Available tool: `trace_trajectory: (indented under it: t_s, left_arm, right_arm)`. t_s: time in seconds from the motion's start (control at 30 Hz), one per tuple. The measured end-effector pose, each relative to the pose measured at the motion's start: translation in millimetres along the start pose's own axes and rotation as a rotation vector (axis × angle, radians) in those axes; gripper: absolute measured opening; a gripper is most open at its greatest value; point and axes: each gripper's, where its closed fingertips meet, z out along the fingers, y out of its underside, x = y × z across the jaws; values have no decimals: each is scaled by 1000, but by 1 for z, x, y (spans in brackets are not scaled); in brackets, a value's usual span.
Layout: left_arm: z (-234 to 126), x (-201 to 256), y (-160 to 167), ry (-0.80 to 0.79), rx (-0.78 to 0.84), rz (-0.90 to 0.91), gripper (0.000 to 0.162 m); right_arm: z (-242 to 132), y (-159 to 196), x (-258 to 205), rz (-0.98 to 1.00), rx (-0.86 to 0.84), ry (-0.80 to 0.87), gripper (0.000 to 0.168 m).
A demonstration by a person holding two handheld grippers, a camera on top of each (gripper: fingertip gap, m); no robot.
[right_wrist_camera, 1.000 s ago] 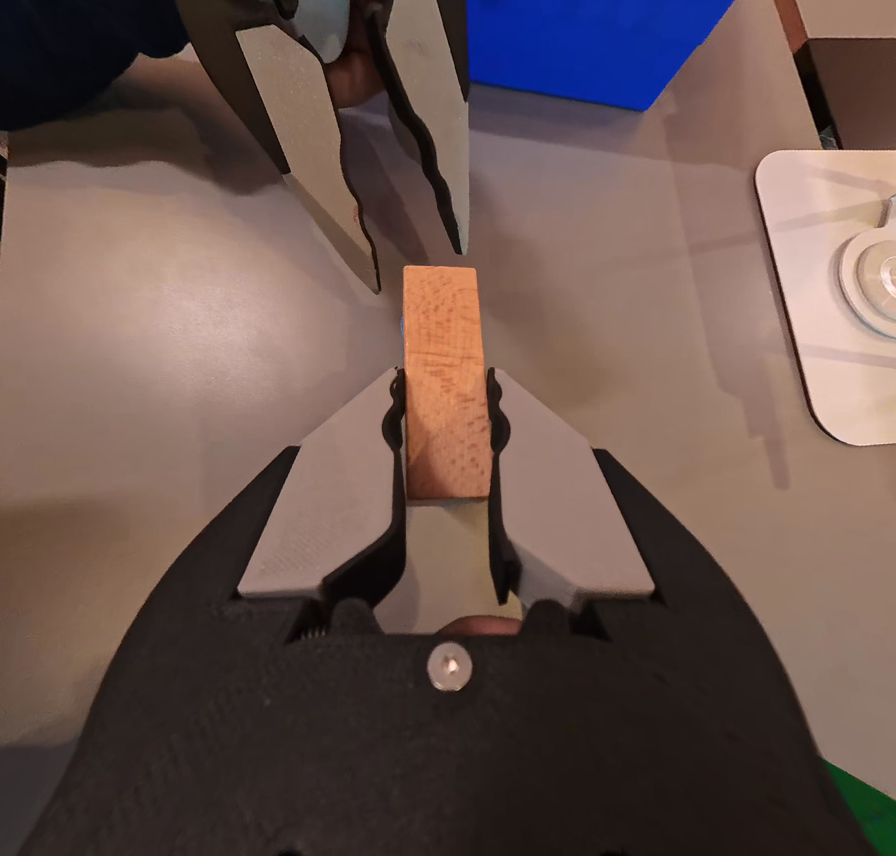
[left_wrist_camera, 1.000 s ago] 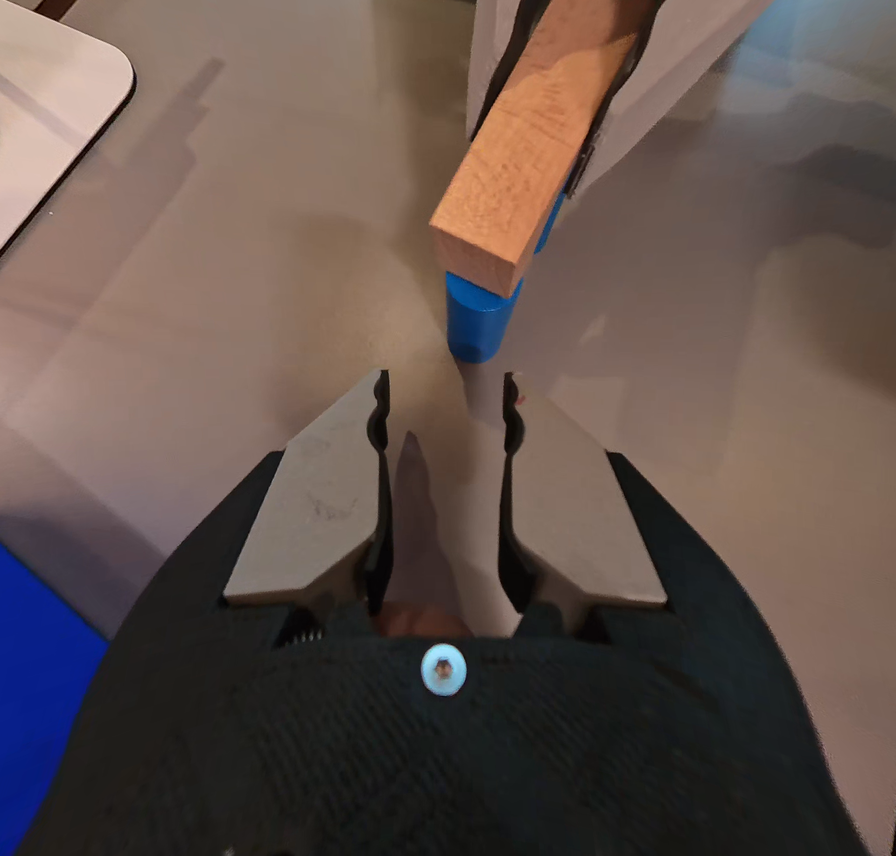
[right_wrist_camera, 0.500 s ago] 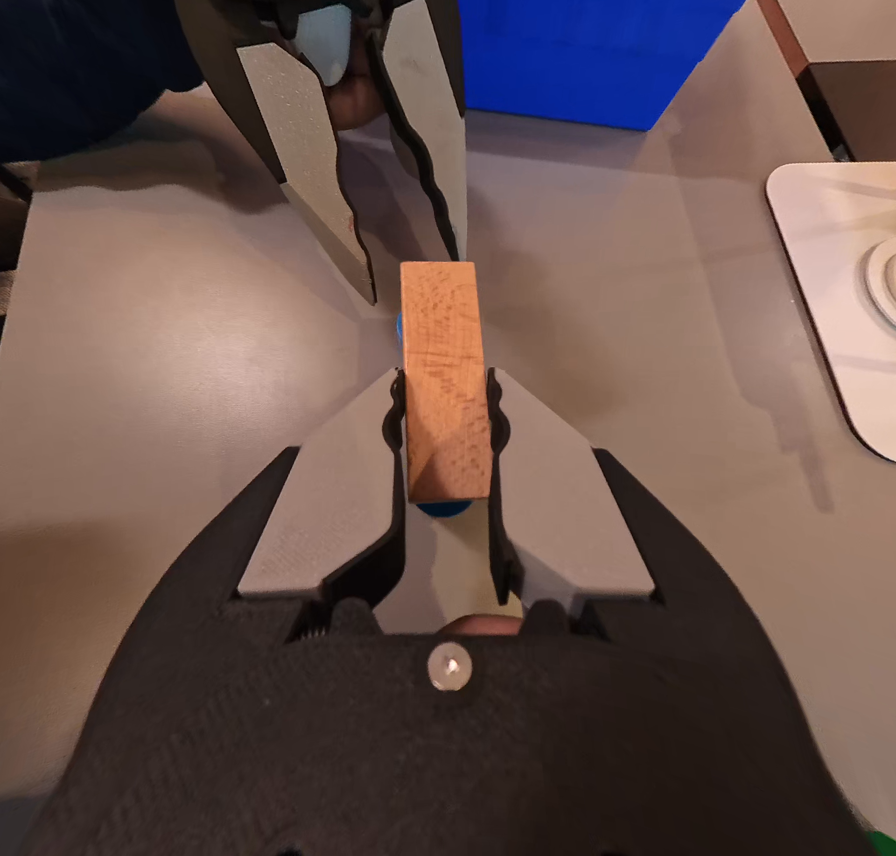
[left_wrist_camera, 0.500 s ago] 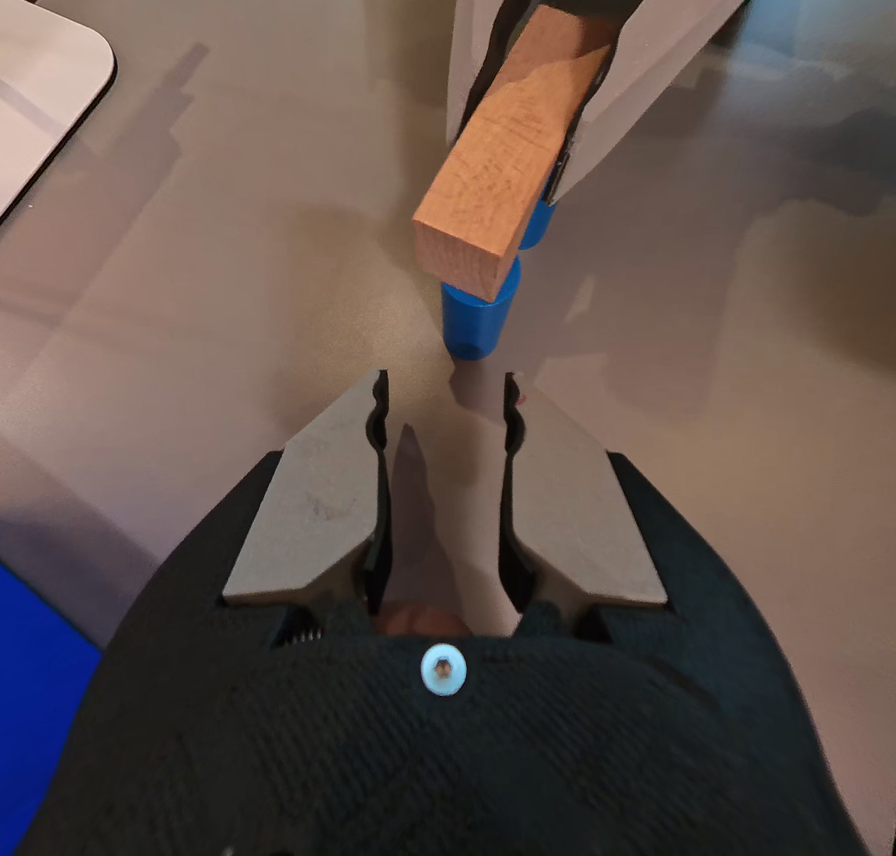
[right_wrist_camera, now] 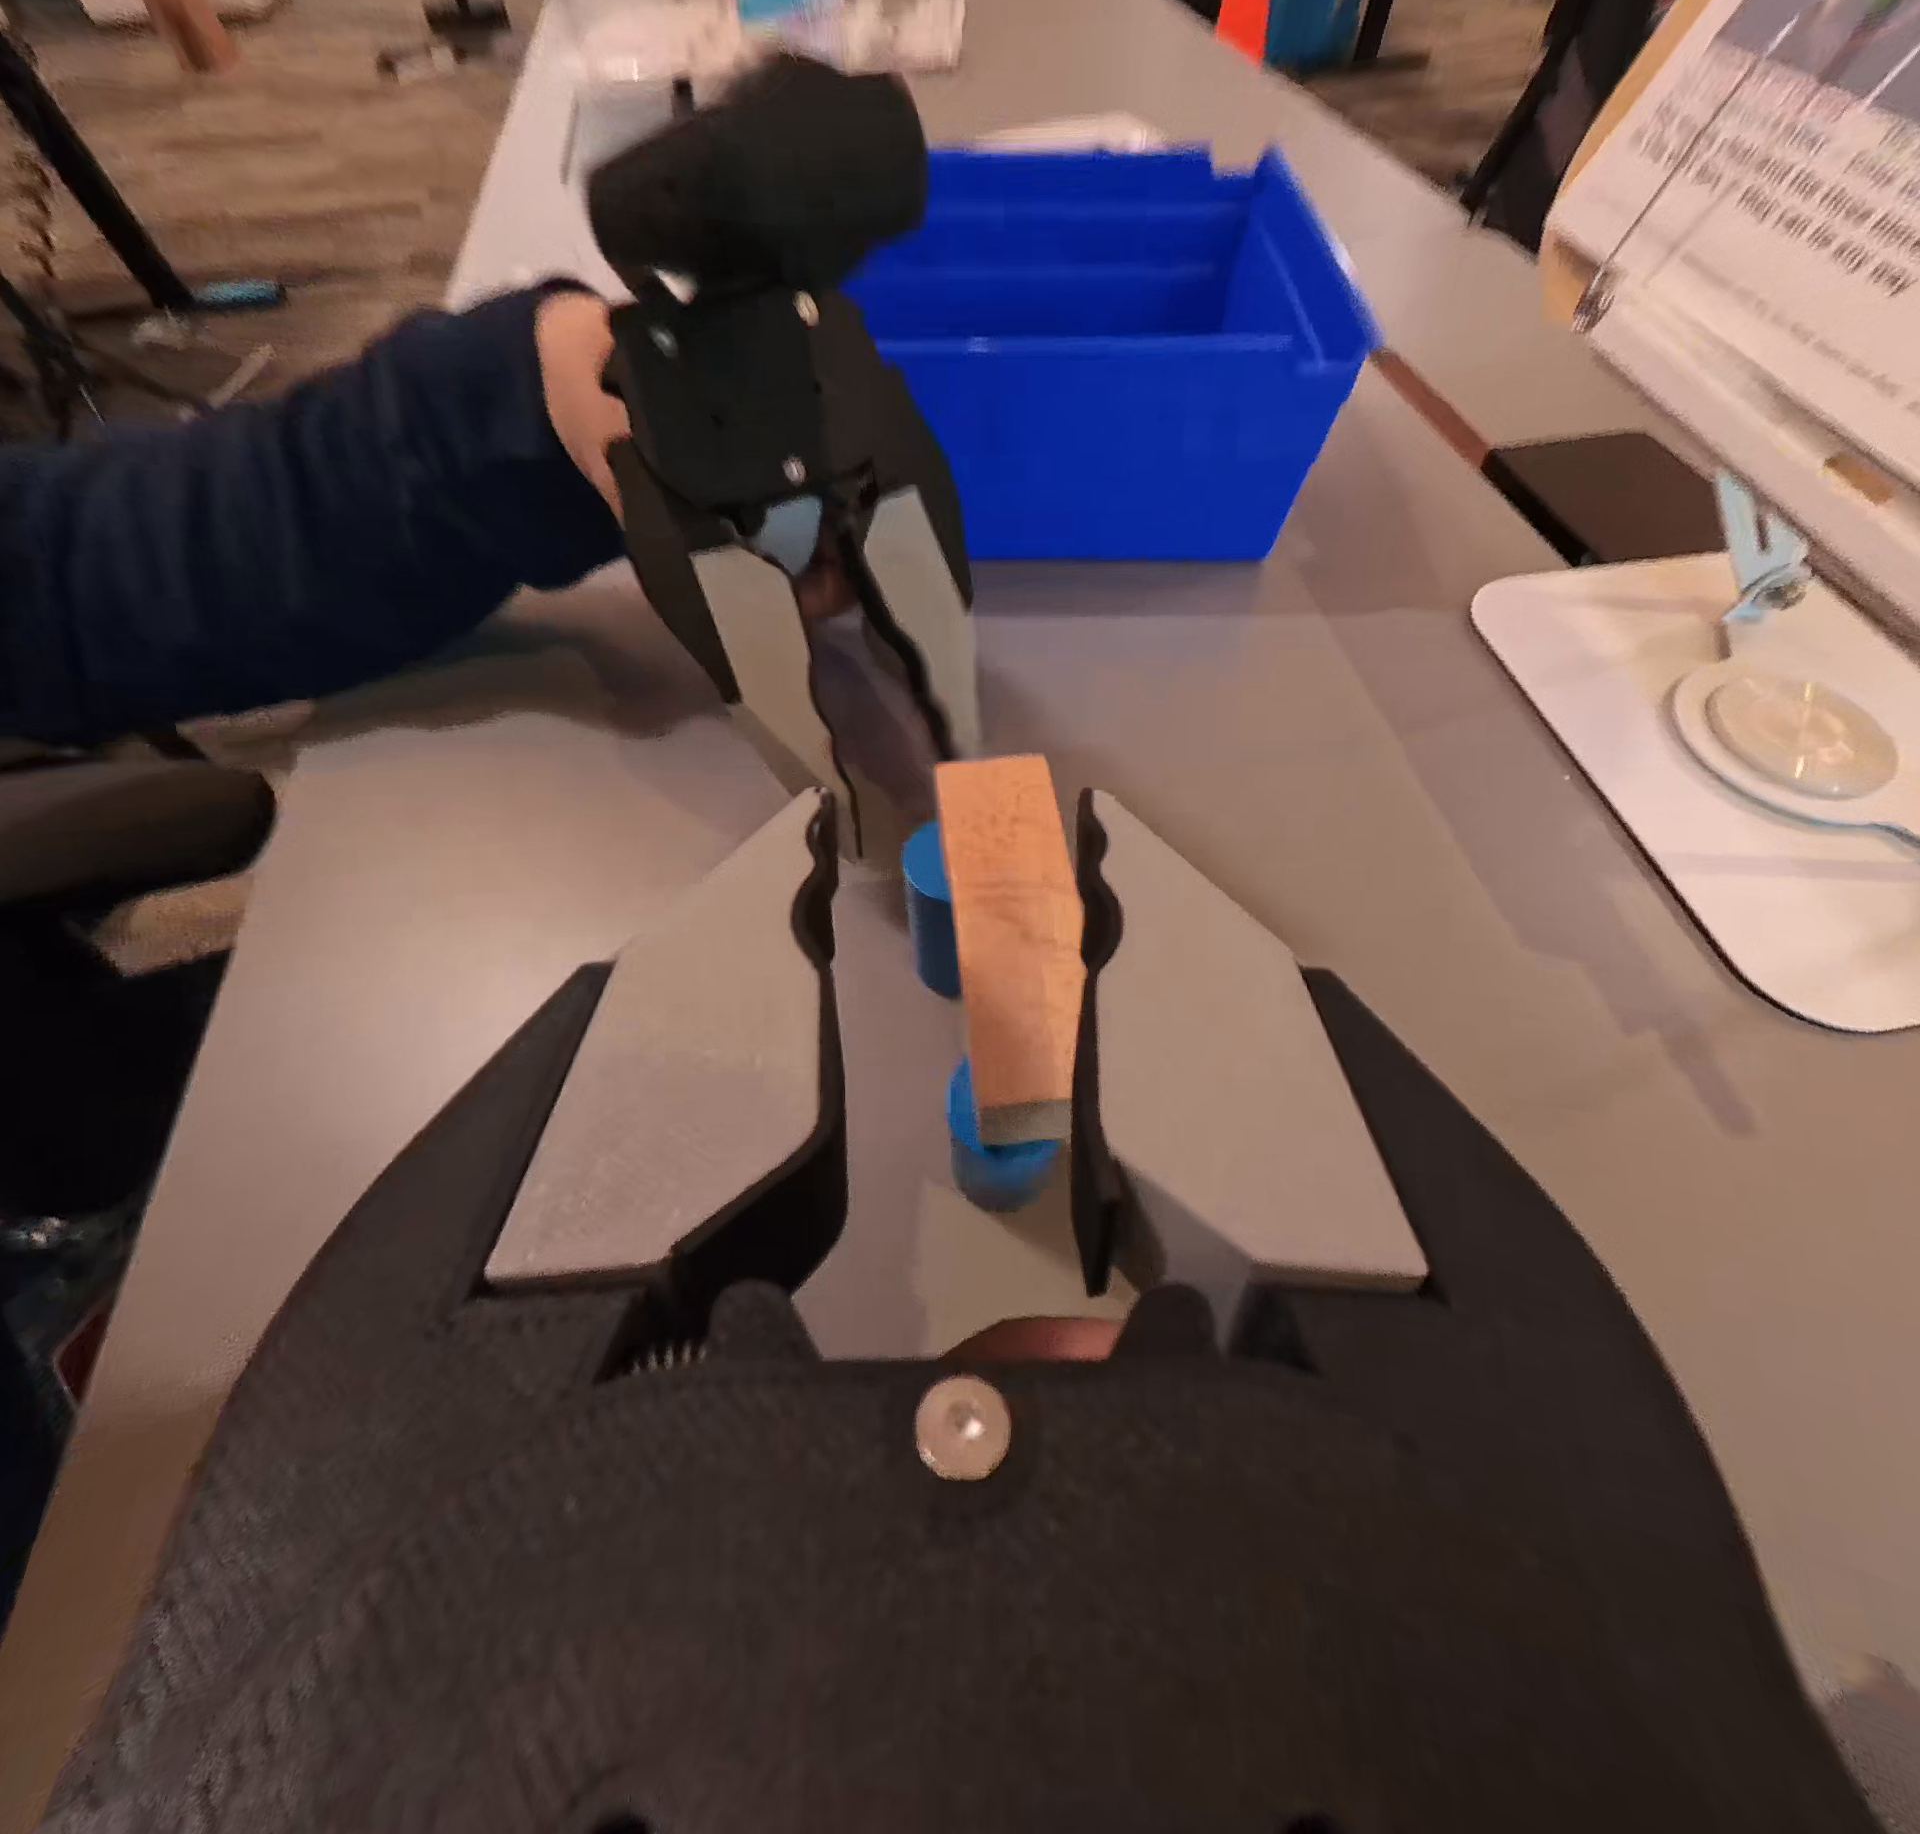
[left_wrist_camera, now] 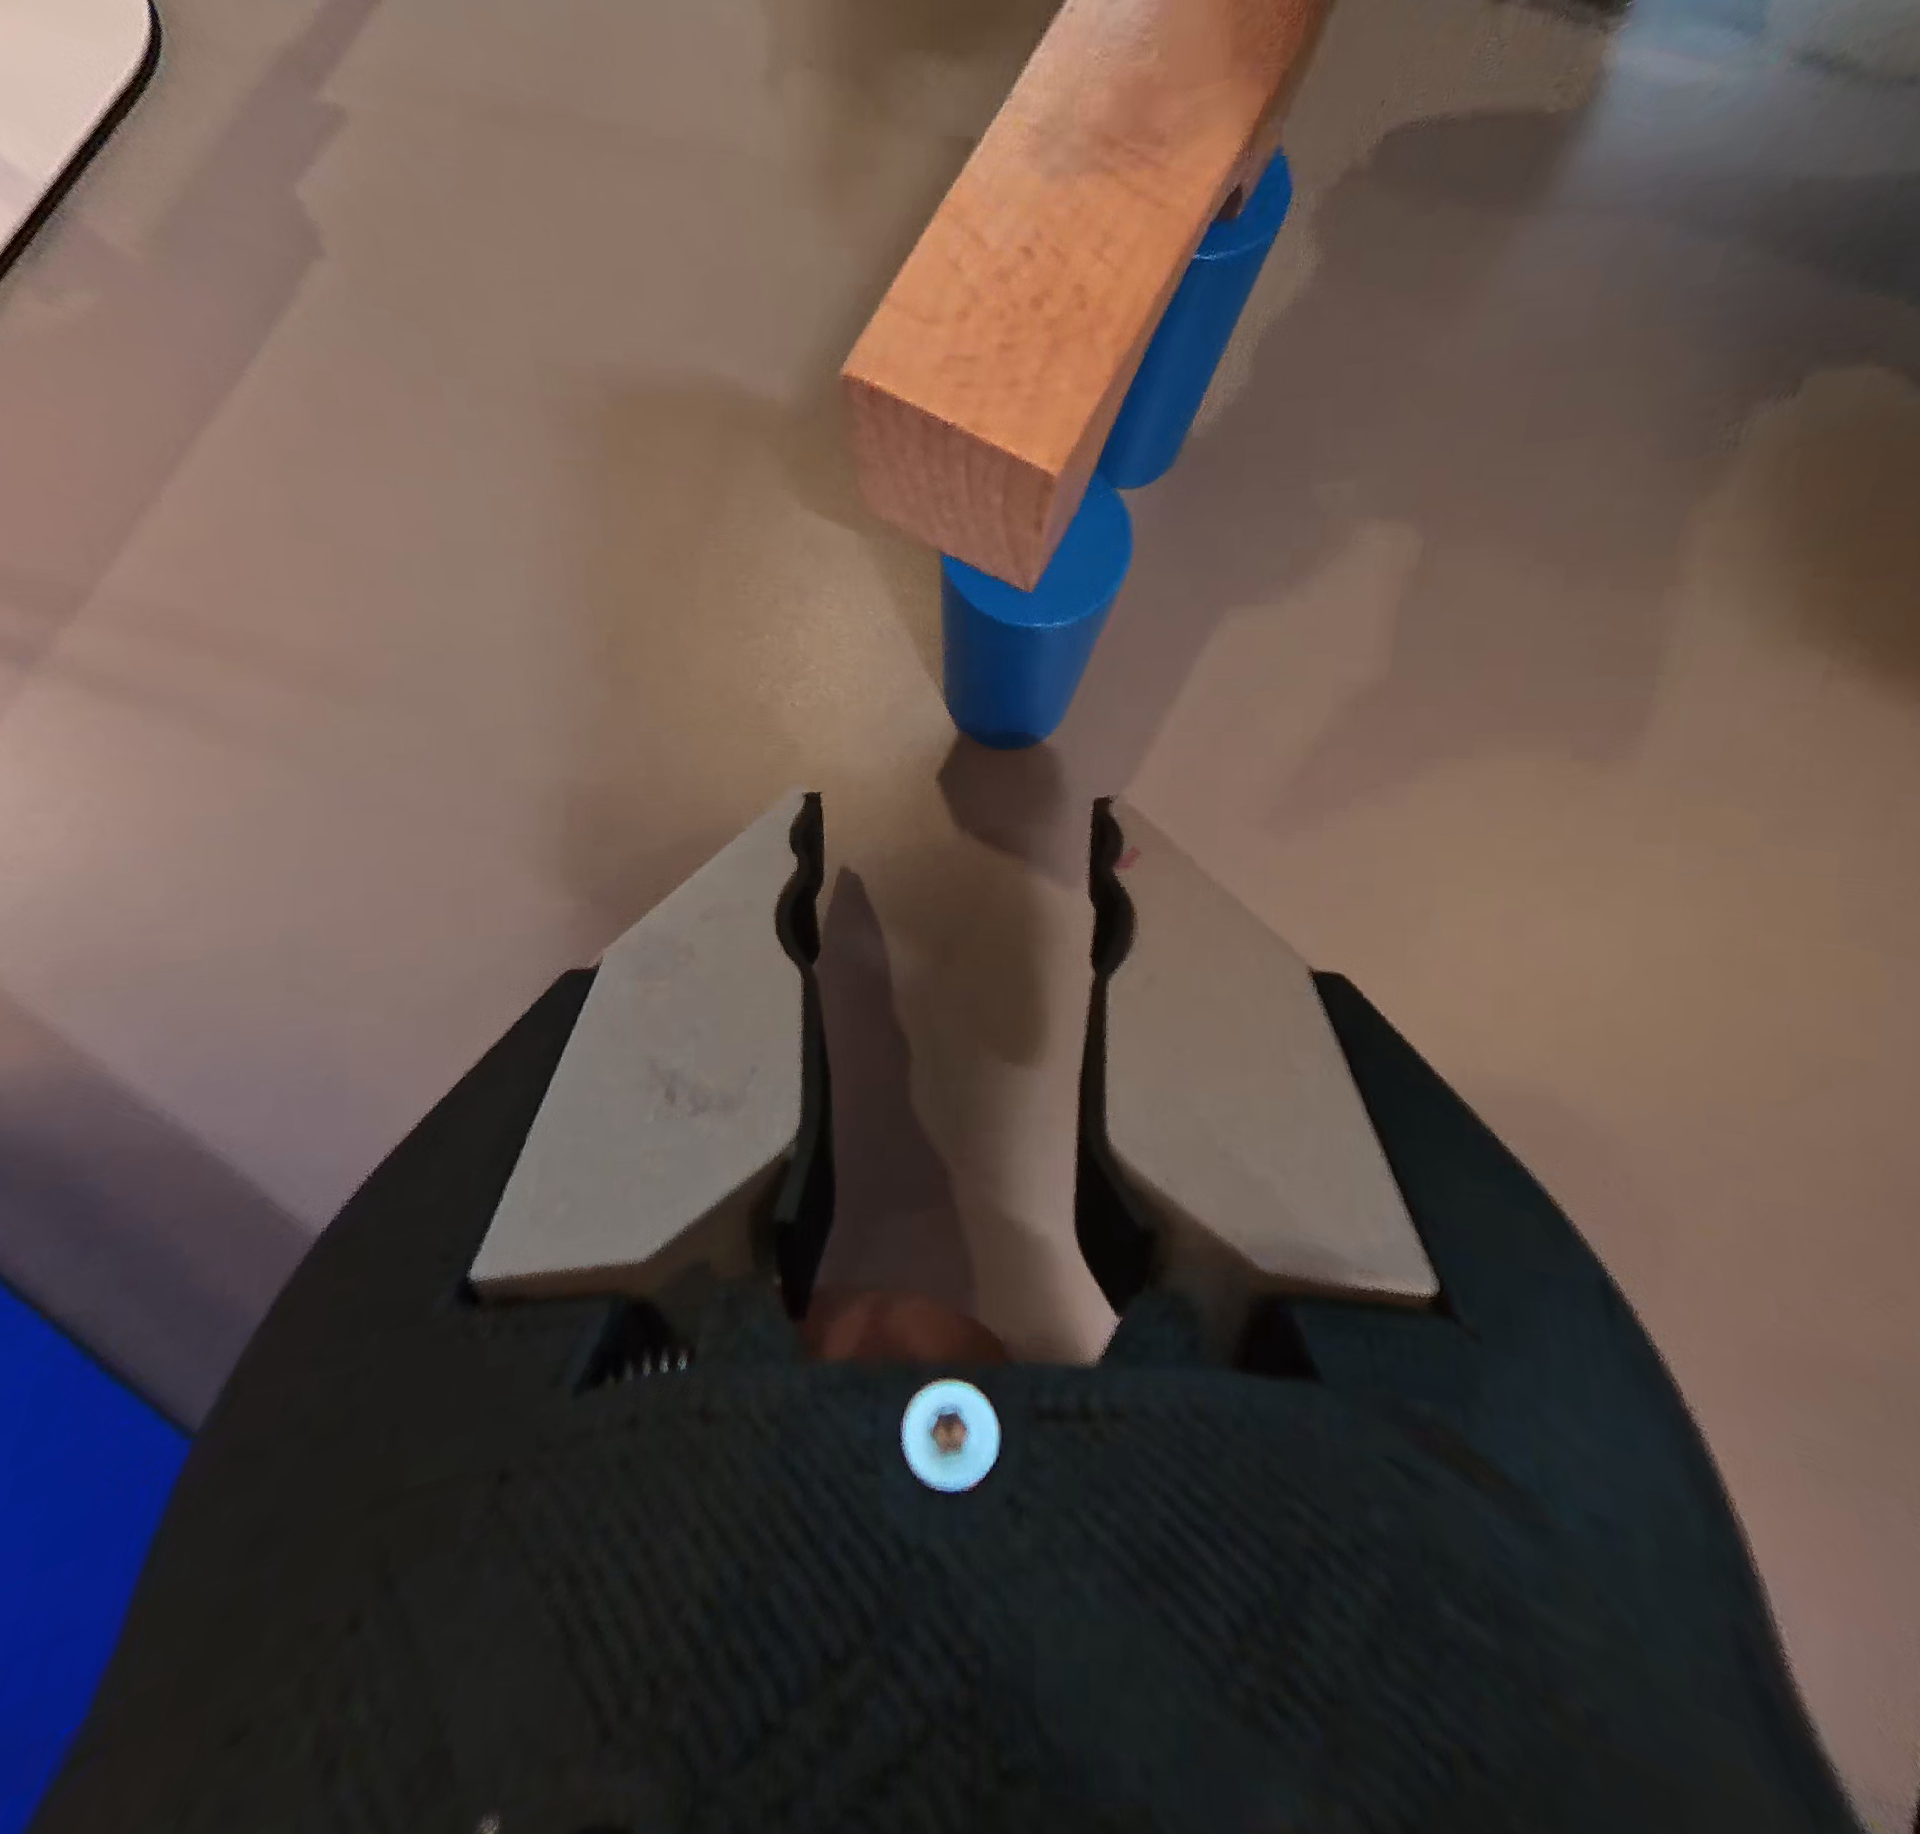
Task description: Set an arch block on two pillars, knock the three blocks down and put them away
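Right wrist view puts the wooden arch block lying across two upright blue pillars, its long axis running away from me, towards the left tool. I see the block between the fingers of my right tool, close along the right-hand finger with a clear gap on the other side; that tool is spread wide and has hold of nothing. My left tool stands just beyond the block's far end, tips down at the surface, parted and empty. Bare grey surface lies open on both sides of the stack. A blue bin sits farther back, a white board off to the right near the surface edge. From the left wrist view the block runs diagonally up and right, its near end overhanging the nearer pillar
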Motion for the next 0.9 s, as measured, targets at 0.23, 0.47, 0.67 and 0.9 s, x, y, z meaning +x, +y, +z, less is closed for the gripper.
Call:
trace_trajectory:
  t_s: [0.23,0.47,0.67,0.9]
  left_arm:
    - [-2,79,-16,390,59,66,0]
    - [56,33,-42,-52,43,37,0]
    - [-5,0,-76,-151,318,-86,0]
    - [-8,-30,-38,-203,199,-134,24]
  right_arm:
    - [-29,5,-30,-56,123,98,38]
    - [-27,57,-7,-11,-5,297,33]
    - [13,84,-22,-7,-124,236,26]
    - [-10,65,10,-96,-103,523,17]
